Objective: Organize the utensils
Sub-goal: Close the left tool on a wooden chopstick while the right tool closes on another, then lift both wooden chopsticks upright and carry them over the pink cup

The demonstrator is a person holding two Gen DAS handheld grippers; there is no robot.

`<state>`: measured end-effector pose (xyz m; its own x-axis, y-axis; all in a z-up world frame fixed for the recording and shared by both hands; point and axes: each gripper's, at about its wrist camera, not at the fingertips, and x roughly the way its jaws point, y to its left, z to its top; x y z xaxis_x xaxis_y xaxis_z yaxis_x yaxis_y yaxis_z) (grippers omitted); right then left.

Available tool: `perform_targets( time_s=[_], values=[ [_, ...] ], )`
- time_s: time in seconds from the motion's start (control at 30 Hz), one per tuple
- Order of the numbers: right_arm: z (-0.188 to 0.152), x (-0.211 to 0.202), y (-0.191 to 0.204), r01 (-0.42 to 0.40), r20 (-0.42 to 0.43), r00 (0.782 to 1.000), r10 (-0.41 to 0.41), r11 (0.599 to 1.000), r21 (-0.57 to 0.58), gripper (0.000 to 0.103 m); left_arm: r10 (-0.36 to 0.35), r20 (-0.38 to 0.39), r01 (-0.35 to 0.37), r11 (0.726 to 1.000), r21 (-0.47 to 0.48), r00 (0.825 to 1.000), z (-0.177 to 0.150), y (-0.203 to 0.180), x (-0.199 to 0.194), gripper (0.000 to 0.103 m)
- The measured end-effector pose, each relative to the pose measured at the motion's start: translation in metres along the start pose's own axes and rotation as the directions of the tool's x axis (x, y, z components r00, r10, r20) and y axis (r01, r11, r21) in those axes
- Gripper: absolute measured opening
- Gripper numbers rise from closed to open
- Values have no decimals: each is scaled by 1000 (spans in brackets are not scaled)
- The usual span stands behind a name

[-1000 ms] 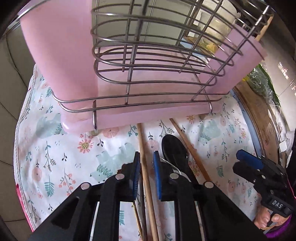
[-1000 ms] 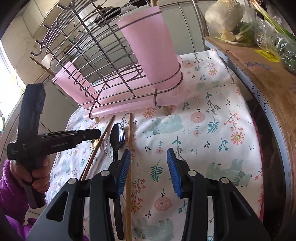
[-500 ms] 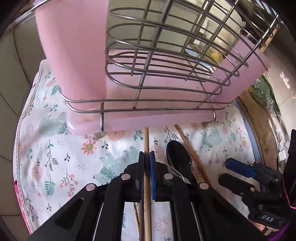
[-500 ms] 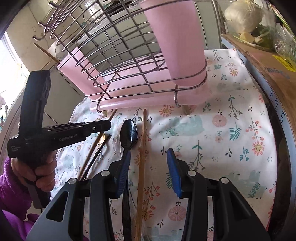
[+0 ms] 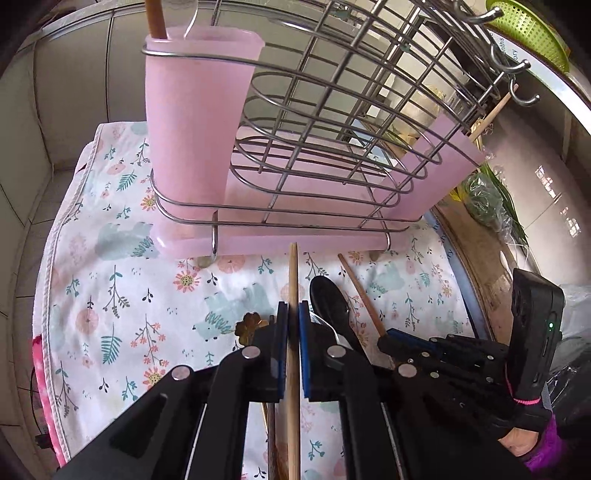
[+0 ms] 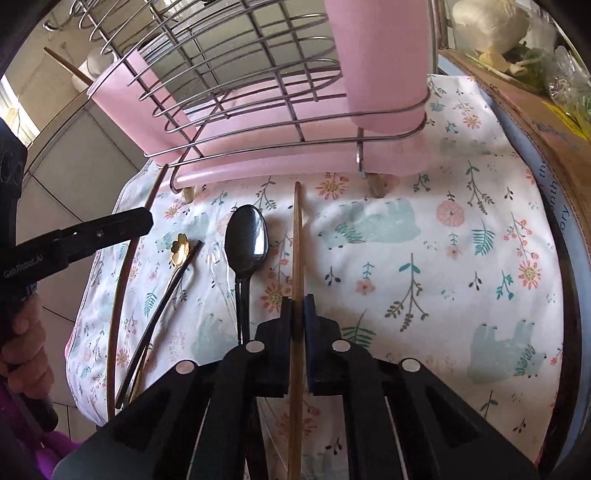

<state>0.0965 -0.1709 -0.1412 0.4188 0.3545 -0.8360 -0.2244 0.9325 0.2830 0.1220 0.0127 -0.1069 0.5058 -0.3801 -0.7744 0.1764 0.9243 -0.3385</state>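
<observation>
My left gripper (image 5: 291,314) is shut on a wooden chopstick (image 5: 293,280) and holds it pointing at the wire utensil rack (image 5: 332,122). My right gripper (image 6: 298,308) is shut on another wooden chopstick (image 6: 296,236) that points at the rack (image 6: 240,74). A black spoon (image 6: 246,240) (image 5: 328,302) lies on the floral cloth (image 6: 424,258) between them. A gold-ended utensil (image 6: 179,249) and a long thin stick (image 6: 123,280) lie left of the spoon. A pink cup (image 5: 192,122) in the rack holds a wooden stick (image 5: 155,18).
A second pink holder (image 5: 443,166) sits at the rack's far end. A cardboard box (image 6: 517,103) with greens borders the cloth on the right. Tiled counter (image 5: 55,92) lies to the left. Hooks (image 5: 517,70) stick out from the rack's top.
Both grippers closed: the left on its chopstick, then the right on the other. The left rose and pulled back, so the whole pink cup shows.
</observation>
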Motion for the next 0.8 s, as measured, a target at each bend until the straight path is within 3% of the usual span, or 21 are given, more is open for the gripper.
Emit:
perform_targets(
  time_s=[0.23, 0.7, 0.8],
  values=[
    [-12, -7, -11, 15, -68, 998, -13, 999, 30, 7, -23, 20, 23, 1000, -20, 1000, 0, 7, -8, 5],
    [26, 24, 0, 26, -130, 991, -28, 1000, -17, 13, -27, 45, 29, 999, -42, 999, -5, 17, -16, 5],
    [23, 23, -3, 18, -105, 994, -18, 1000, 1, 6, -27, 61, 30, 999, -46, 998, -5, 18, -22, 5]
  ],
)
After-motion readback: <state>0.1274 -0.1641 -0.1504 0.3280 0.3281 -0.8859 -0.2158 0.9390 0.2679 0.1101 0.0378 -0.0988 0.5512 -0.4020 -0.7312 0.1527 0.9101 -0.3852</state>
